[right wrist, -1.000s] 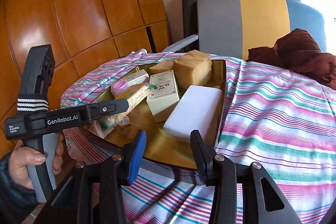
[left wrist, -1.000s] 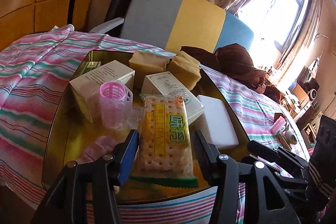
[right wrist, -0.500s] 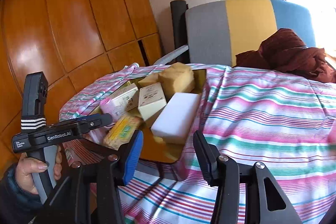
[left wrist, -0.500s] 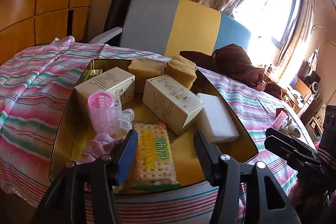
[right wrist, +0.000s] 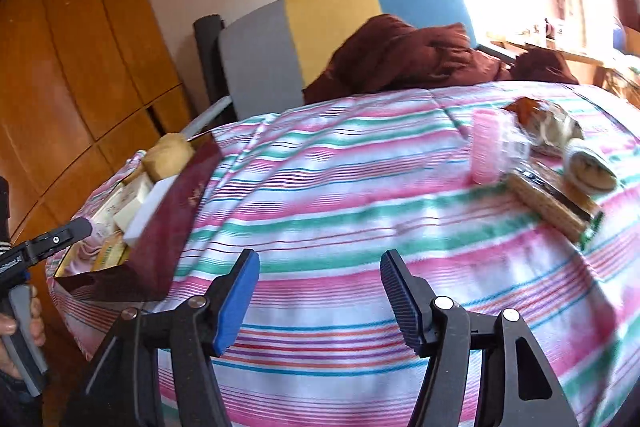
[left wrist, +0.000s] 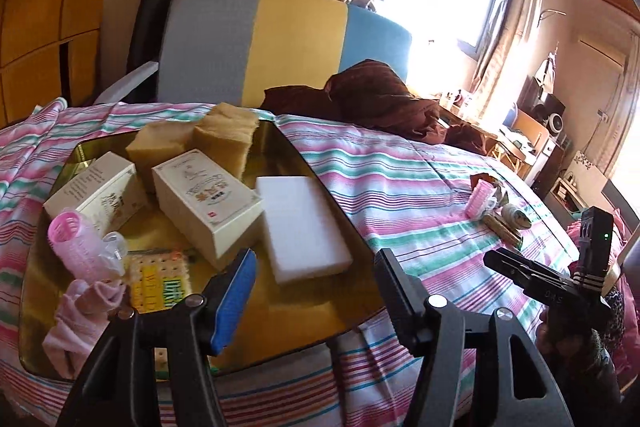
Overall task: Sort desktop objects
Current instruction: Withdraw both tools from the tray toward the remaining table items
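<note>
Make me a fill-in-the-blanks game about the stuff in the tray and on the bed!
1. The white sponge block lies inside the ____ tray.
2. The curler in the tray is coloured ____.
3. The left gripper has its fingers ____, holding nothing.
4. The cloth under the tray has a ____ pattern.

Missing words: gold; pink; open; striped

the left gripper (left wrist: 316, 291) fills the bottom centre of its own view with its two fingers spread wide and nothing between them, and it shows again at the far left edge of the right wrist view, gripped by a hand (right wrist: 20, 331) in the lower left corner. the right gripper (right wrist: 318, 291) sits bottom centre in its own view, jaws likewise parted and empty, and its dark body shows at the lower right of the left wrist view.
</note>
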